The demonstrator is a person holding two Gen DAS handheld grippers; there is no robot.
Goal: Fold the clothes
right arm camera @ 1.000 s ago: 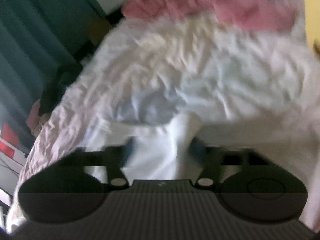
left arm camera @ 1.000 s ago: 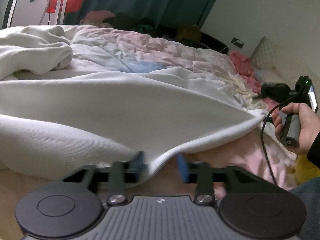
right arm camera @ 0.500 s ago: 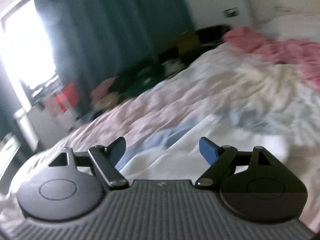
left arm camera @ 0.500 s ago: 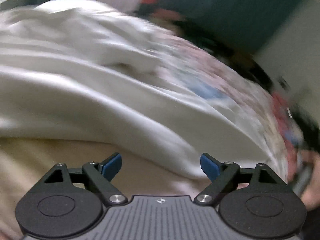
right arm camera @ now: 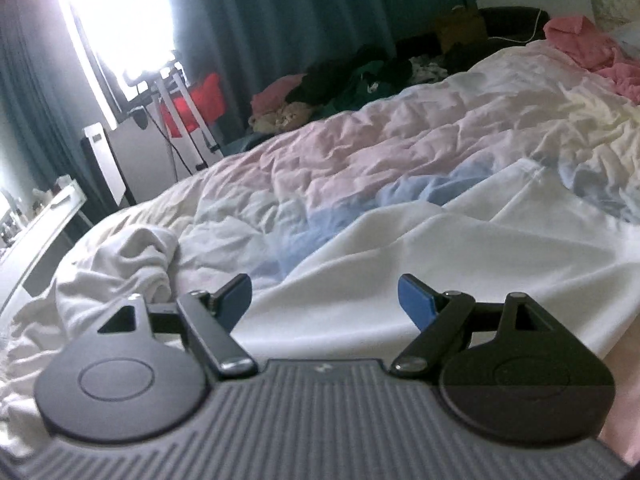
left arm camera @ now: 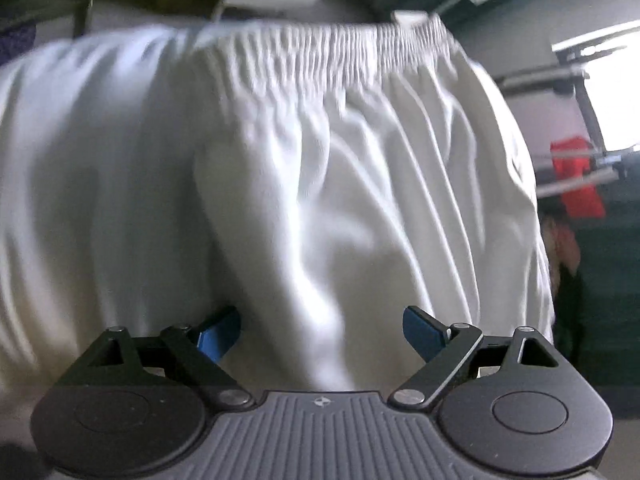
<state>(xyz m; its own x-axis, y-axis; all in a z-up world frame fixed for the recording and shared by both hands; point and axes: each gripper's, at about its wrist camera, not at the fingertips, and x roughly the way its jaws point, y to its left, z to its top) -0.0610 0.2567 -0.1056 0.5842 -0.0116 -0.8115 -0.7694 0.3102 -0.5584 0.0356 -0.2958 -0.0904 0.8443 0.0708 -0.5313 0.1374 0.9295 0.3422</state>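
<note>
A white garment with a gathered elastic waistband (left arm camera: 320, 52) fills the left wrist view; its cloth (left arm camera: 280, 200) bulges between the fingers of my open left gripper (left arm camera: 320, 330), not pinched. In the right wrist view my right gripper (right arm camera: 324, 300) is open and empty above a flat white cloth (right arm camera: 400, 248) spread on the bed. A crumpled white garment (right arm camera: 128, 264) lies at the left on the bed.
The bed has a rumpled pastel duvet (right arm camera: 380, 152). A pink garment (right arm camera: 580, 40) lies at its far right. Dark clothes pile (right arm camera: 360, 76) beyond the bed by teal curtains. A drying rack with red cloth (right arm camera: 196, 100) stands near the bright window.
Both grippers opened and let go of the white cloth. The left gripper swung to the waistband end of the white garment. The right one rose to look across the bed.
</note>
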